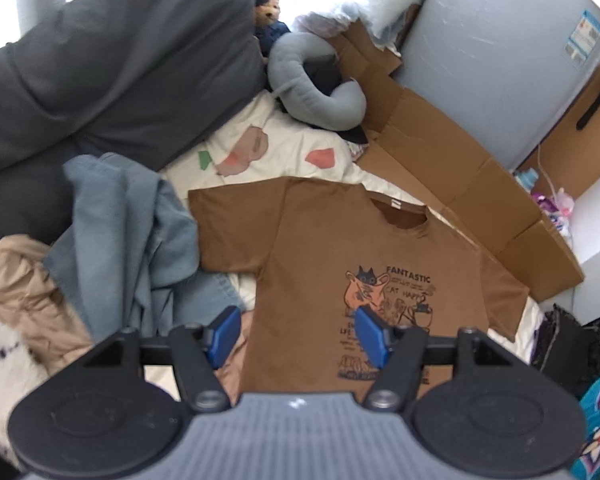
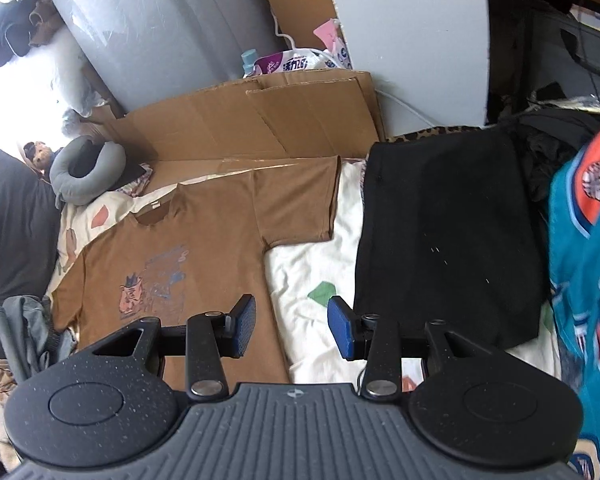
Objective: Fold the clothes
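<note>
Bed: cream sheet (image 2: pixel 316 264) with coloured patches is carrying everything; cardboard (image 2: pixel 260 124) is leaning along its far edge, probably shielding the wall side.
Task item: brown T-shirt (image 1: pixel 324 248) is lying flat, print up, collar toward the far edge, both sleeves spread out. Looks laid out ready for a first fold.
Unfolded pile: blue garment (image 1: pixel 132 224) and tan garment (image 1: pixel 16 284) are sitting bunched by the shirt's left sleeve, likely waiting their turn.
Other clothes: black garment (image 2: pixel 444 240) is lying flat on the bed beyond the shirt's right sleeve, apart from it; teal jersey (image 2: pixel 584 280) is hanging at the right side of the view.
Left hand-held gripper (image 1: pixel 296 336): hovering over the shirt's lower left side edge, jaws apart, nothing between them.
Right hand-held gripper (image 2: pixel 292 330): hovering over the shirt's right side edge near the hem, jaws apart and empty, one finger over cloth, the other over sheet.
Read: both are straddling opposite side edges, so I judge a two-point pickup is being lined up.
Risk: thin cloth; pads may pinch the sheet too.
</note>
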`<state>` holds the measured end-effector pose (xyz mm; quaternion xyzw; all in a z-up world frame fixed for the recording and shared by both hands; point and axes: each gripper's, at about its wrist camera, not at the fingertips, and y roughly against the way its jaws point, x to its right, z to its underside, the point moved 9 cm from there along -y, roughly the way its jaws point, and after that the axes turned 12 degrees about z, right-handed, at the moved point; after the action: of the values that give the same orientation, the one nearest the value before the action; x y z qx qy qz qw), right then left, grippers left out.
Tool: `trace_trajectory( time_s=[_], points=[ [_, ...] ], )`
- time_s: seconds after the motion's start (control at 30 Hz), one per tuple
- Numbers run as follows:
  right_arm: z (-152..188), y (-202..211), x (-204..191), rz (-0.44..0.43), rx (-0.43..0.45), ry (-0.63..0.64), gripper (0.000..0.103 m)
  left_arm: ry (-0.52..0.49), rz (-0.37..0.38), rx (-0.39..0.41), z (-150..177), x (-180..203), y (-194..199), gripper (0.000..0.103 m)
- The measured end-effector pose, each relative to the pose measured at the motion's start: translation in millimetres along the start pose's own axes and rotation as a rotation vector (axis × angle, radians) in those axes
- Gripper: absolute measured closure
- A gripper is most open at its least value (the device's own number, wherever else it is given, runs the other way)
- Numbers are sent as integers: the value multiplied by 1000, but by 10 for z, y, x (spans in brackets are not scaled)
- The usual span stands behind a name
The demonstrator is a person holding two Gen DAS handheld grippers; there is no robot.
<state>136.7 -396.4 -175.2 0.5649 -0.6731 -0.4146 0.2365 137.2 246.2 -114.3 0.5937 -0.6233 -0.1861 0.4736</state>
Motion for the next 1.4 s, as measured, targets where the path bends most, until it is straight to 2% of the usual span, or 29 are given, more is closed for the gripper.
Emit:
trace_trajectory(
  time_s=[0.23,0.47,0.63,0.73,0.83,0.93,1.07,1.13,1.2,1.33,1.4],
  points=[
    [-134,-571,-323,-2,8,91,56,-59,23,-5,-128,54,-698,40],
    [-239,-1233,-739,-35,28,201,57,-192,48,-6,-273,149,-1431,41],
    [-267,-1688,-997,-42,34,256,57,-243,79,2,-332,205,-1905,41],
    [-284,-1936,-1097,-33,39,274,57,-235,114,26,-368,255,-2169,41],
    [-353,-2137,-1154,-1,37,260,57,-203,106,42,-427,313,-2401,41],
    [-470,-2263,-1236,-1,52,249,57,-127,132,40,-533,414,-2625,47],
    [-635,-2430,-1364,-4,73,241,57,-168,142,59,-685,723,-2889,47],
    [-714,-2513,-1460,-15,80,248,65,-171,162,53,-726,890,-3029,47],
    [-779,-2594,-1542,-25,85,252,65,-179,165,50,-745,1056,-3173,50],
    [-868,-2768,-1674,-29,86,262,65,-190,185,41,-775,1375,-3460,60],
    [-910,-2864,-1741,-34,89,259,65,-181,202,38,-780,1506,-3615,69]
  ],
)
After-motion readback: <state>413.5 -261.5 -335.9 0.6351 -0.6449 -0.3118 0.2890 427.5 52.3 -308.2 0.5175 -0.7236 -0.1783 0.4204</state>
